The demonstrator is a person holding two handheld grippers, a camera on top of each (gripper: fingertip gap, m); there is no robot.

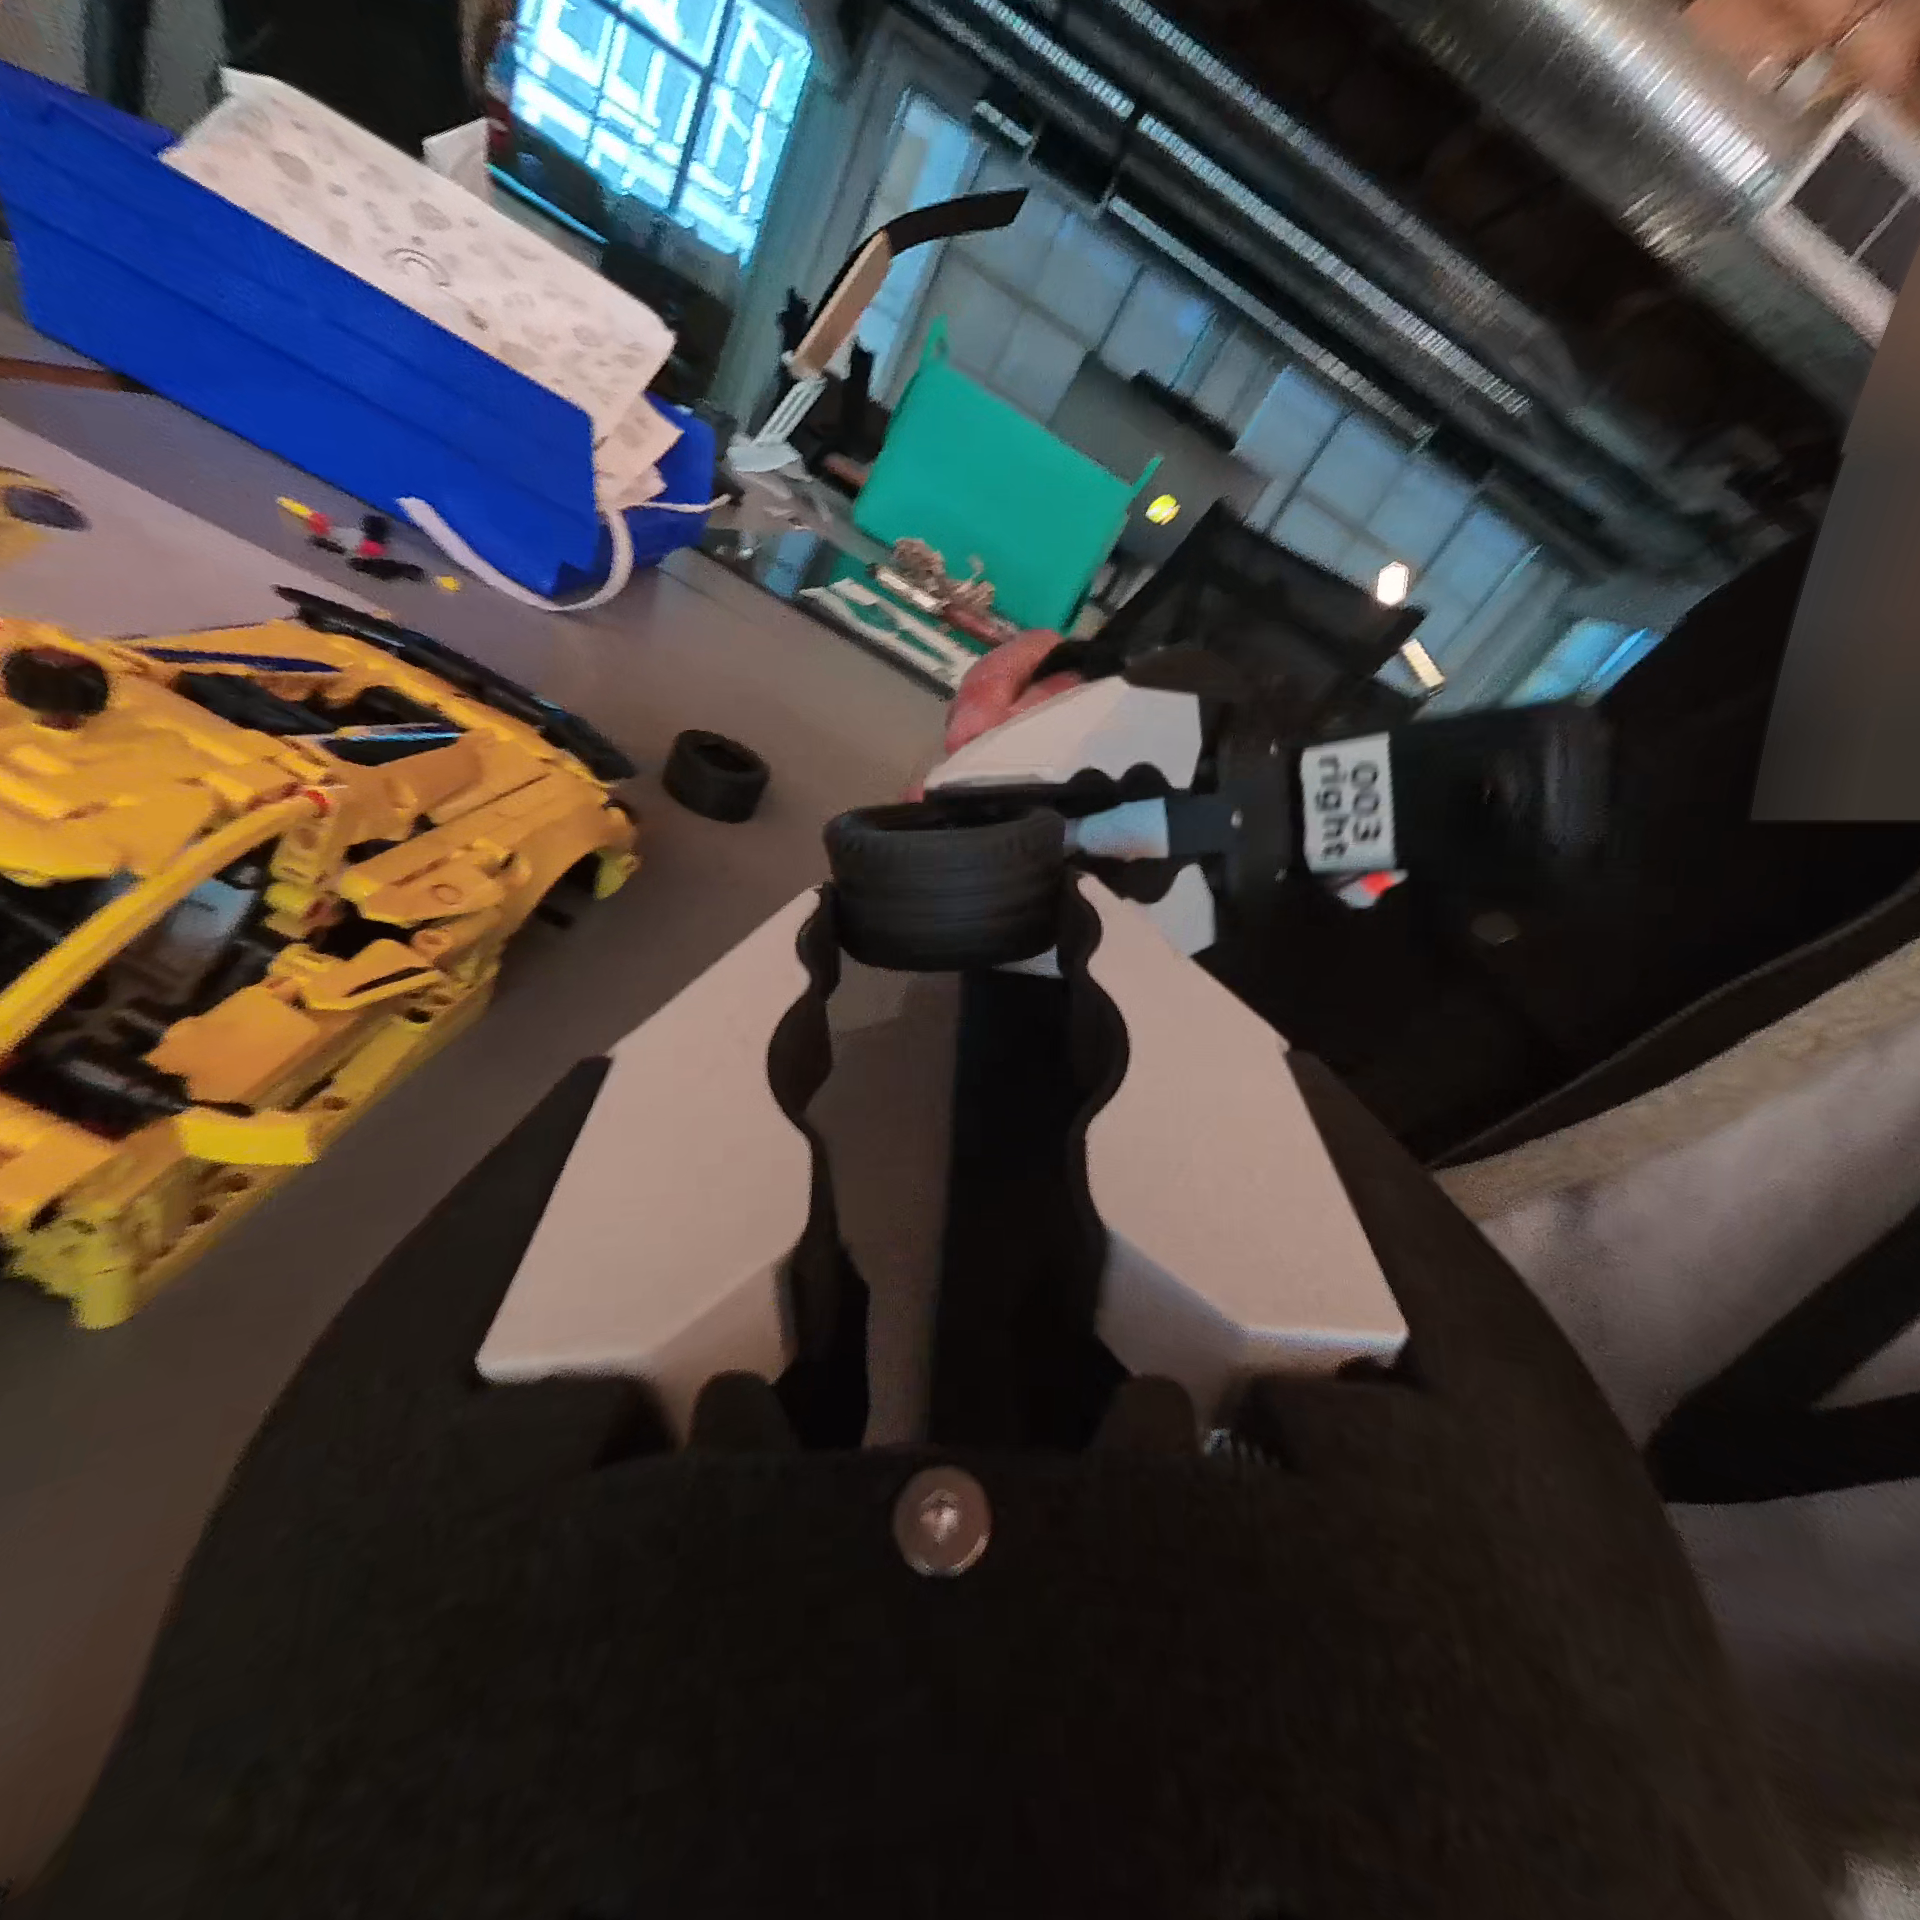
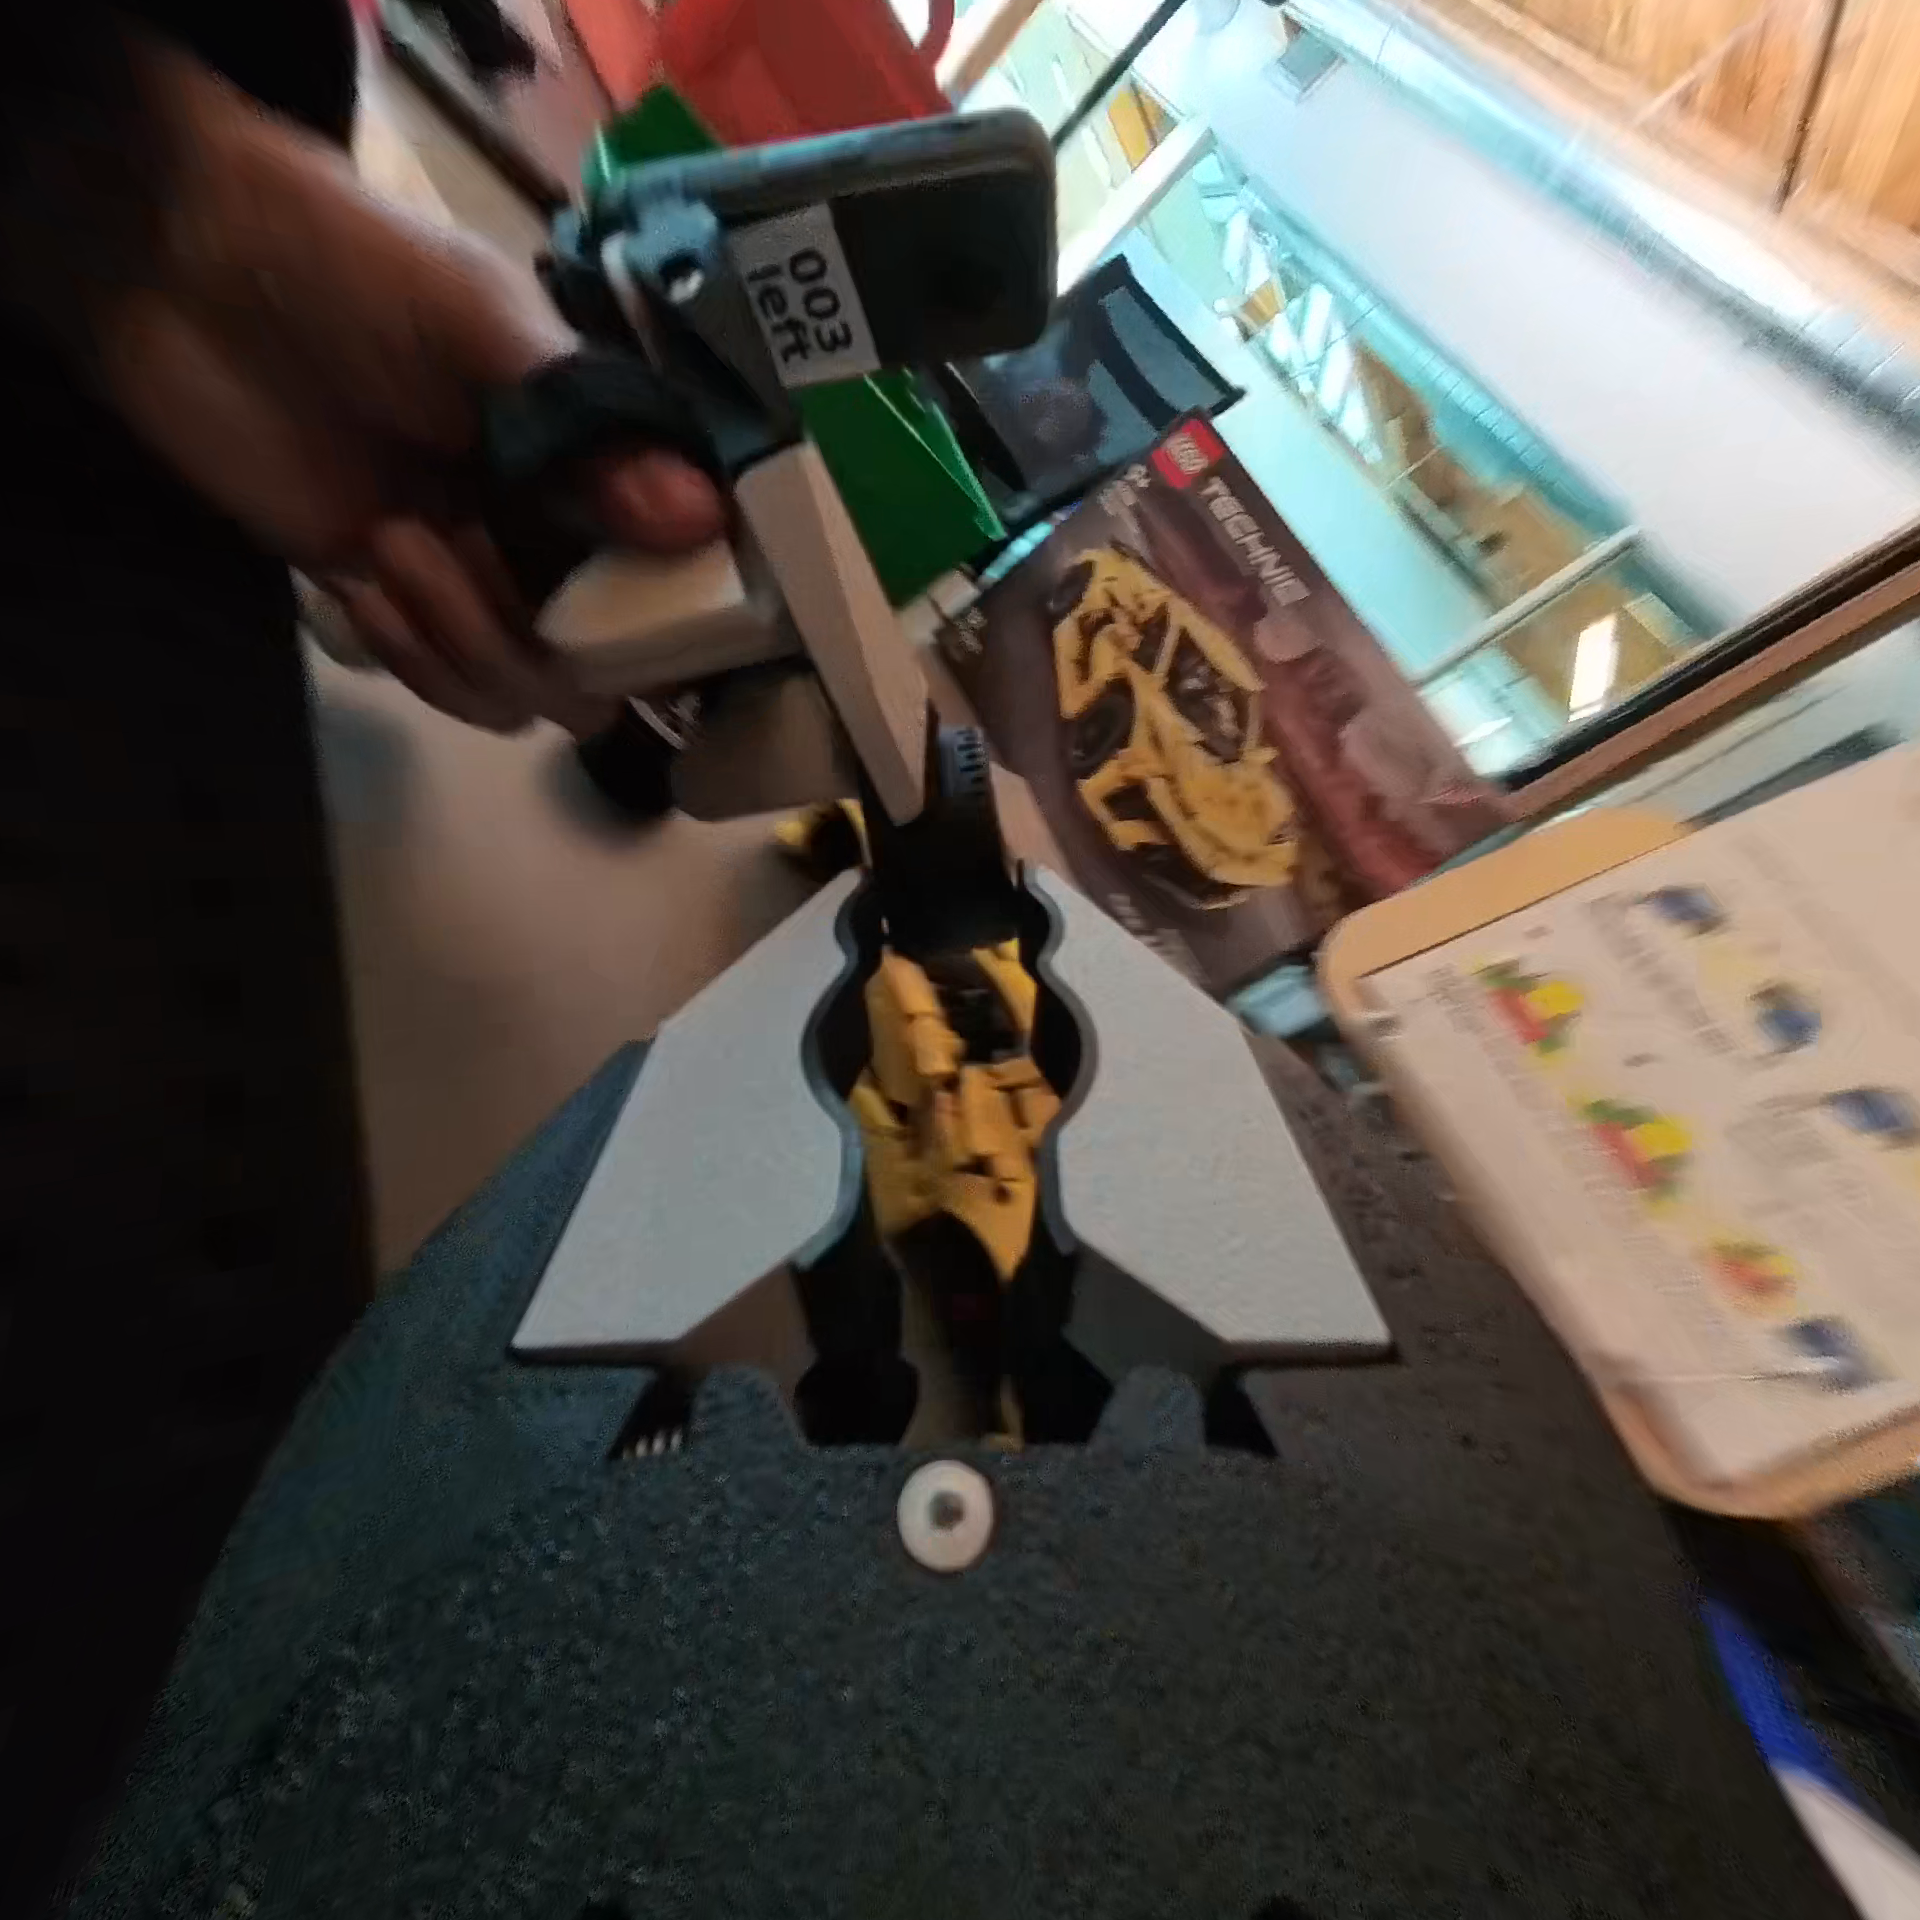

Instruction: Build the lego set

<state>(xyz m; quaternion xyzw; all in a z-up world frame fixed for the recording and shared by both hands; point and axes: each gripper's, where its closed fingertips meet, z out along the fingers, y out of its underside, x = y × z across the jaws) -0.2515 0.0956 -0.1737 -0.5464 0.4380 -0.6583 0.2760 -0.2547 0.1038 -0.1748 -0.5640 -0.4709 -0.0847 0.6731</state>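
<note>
The left gripper (image 1: 948, 914), a pair of white fingers with wavy black inner pads, is closed round a small black rubber tyre with a ribbed tread (image 1: 948, 894), pinched at the very tips and held above the grey table (image 1: 727, 914). The right gripper (image 1: 1039, 805) comes in from the side and meets the same tyre at its upper rim; its fingers stand nearly together there, and it seems to grip a dark piece set in the tyre's middle, though blur in the right wrist view makes that hard to confirm. In that view the right gripper (image 2: 940, 904) shows its tips narrowed on a dark object, with the left gripper (image 2: 914, 790) crossing from above in a person's hand (image 2: 395, 499). On the table, left of the held tyre, lies the yellow brick-built sports car (image 1: 260, 914), low and angular with black gaps and open wheel arches. A second black tyre (image 1: 715, 774) lies just beyond its nose. Farther back lie small loose pieces (image 1: 358, 540) in black, red and yellow, then a blue plastic bin (image 1: 312, 343).
</note>
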